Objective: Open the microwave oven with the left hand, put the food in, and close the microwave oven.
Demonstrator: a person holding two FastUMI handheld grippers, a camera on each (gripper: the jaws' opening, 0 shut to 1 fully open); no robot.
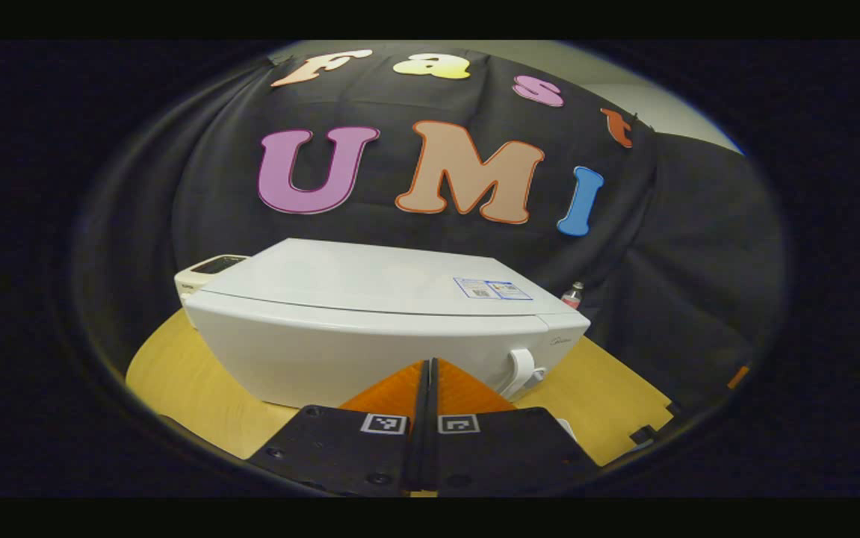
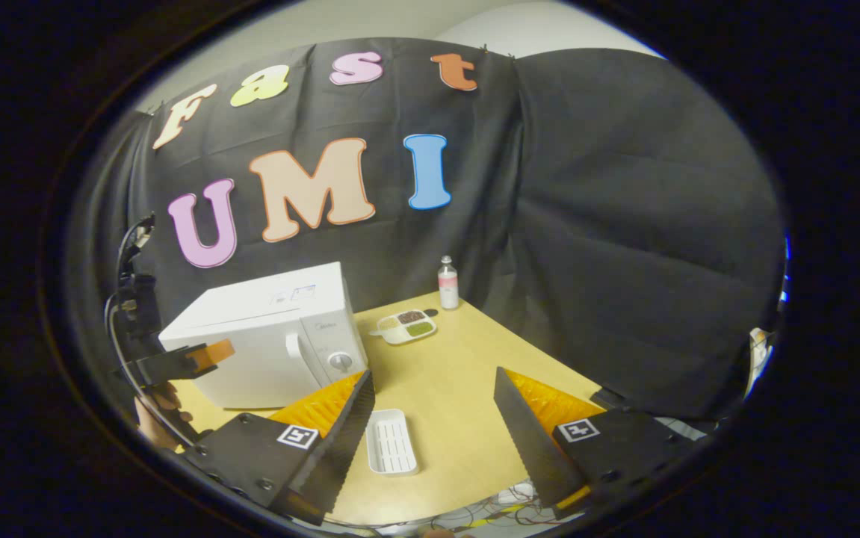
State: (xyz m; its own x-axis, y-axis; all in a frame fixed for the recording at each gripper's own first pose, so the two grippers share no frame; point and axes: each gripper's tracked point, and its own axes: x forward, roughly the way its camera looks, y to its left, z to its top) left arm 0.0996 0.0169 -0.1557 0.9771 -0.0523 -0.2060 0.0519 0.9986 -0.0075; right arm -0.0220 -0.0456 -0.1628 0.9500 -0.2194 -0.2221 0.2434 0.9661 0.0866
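Left gripper view shows the left gripper with jaws pressed together, empty, before the closed white microwave at centre frame on the bench; they should part, then hook the door handle at lower right.

Soft, even room light from above, and both views stay fairly dim. The microwave top catches a pale sheen in the left gripper view, its front face falling greyer toward the bench. Barely a hard shadow anywhere; just a faint dark band along the oven's base. Fisheye bending is strong: the oven's front edge bows, the cloth wall curves, and everything darkens and smears toward the rim. Centre detail is reasonably crisp; the near fingers look slightly soft.
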